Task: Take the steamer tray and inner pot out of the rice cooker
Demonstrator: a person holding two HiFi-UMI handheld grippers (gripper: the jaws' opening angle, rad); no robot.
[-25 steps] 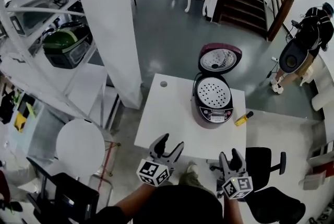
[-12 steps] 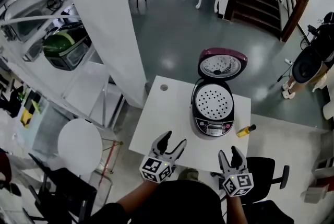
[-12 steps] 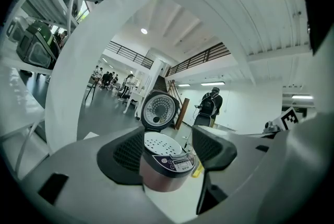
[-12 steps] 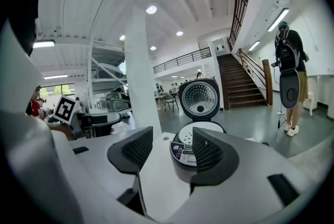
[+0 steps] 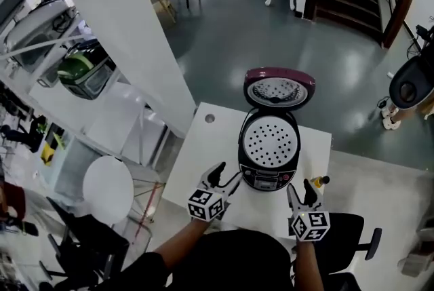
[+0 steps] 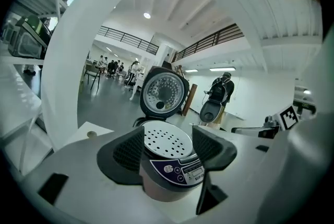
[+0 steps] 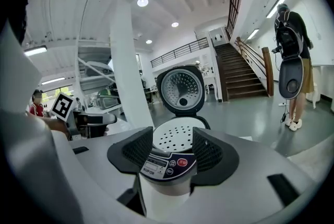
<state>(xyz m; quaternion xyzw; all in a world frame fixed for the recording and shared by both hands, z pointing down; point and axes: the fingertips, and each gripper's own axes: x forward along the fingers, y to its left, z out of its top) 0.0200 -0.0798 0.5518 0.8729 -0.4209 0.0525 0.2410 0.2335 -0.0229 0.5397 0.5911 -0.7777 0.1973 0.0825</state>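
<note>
Black-padded jaws of the left claw [image 6: 167, 151] and the right claw [image 7: 172, 151] stand spread wide, gripping nothing, with the rice cooker [image 5: 269, 150] just ahead on the white worktop [image 5: 203, 147]. Its lid [image 5: 279, 89] is up and the perforated steamer tray [image 5: 270, 140] sits in its mouth. Only the head view shows a small yellow thing [image 5: 317, 181] just beside the right claw.

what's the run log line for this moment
rice cooker: lid open | steamer tray: seated in cooker, untouched | left gripper: open, empty, short of cooker | right gripper: open, empty, short of cooker
</note>
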